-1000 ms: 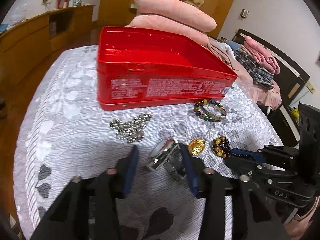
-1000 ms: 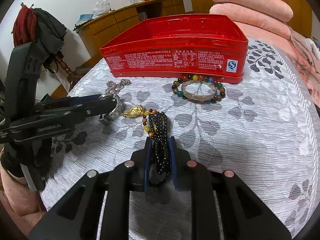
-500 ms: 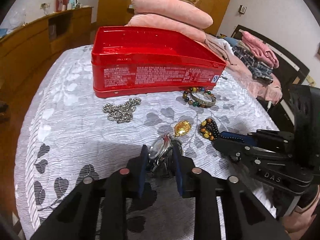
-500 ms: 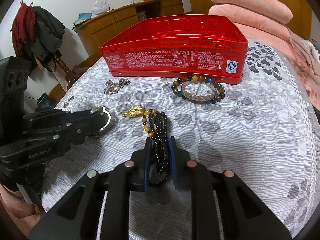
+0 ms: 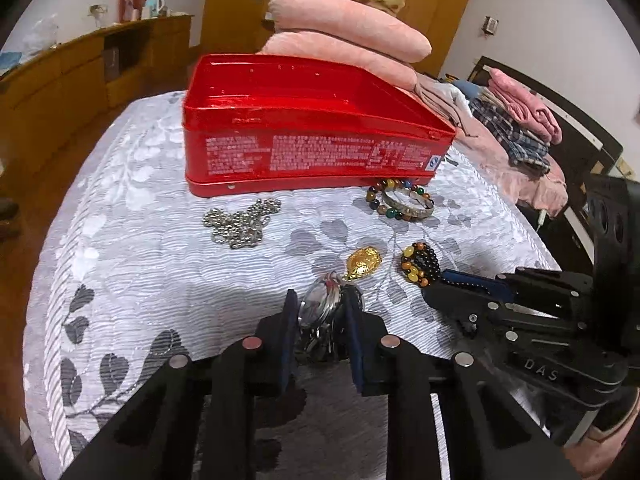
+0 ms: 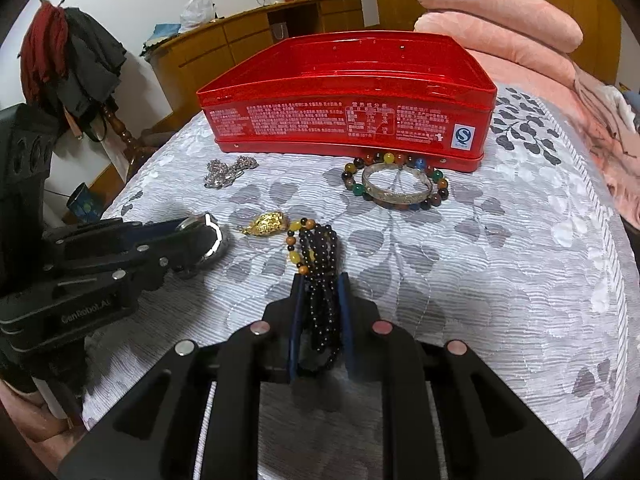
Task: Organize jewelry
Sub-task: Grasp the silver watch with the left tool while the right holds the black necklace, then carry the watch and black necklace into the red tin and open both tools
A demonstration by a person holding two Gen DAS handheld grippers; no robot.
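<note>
My left gripper point(image 5: 320, 300) has a silver watch point(image 5: 320, 312) between its blue pads, which press on it as the jaws are closing. In the right wrist view the left gripper point(image 6: 200, 236) comes in from the left with the watch point(image 6: 214, 240). My right gripper point(image 6: 320, 280) is shut on a strand of black beads point(image 6: 318, 240) with amber ones at its far end. An open red tin point(image 5: 312, 152) stands behind. Before it lie a silver chain point(image 5: 240, 224), a gold pendant point(image 5: 362, 264) and a silver bangle point(image 5: 408, 204) inside a coloured bead bracelet.
Everything rests on a bed cover point(image 5: 140, 272) with a grey leaf pattern. Pink pillows point(image 5: 344, 28) are stacked behind the tin. Folded clothes point(image 5: 516, 120) lie to the right. Wooden cabinets point(image 6: 248, 40) and a coat stand point(image 6: 68, 52) are at the left.
The left gripper's jaws have narrowed from wide apart to tight around the watch. The right gripper has kept still on the black beads.
</note>
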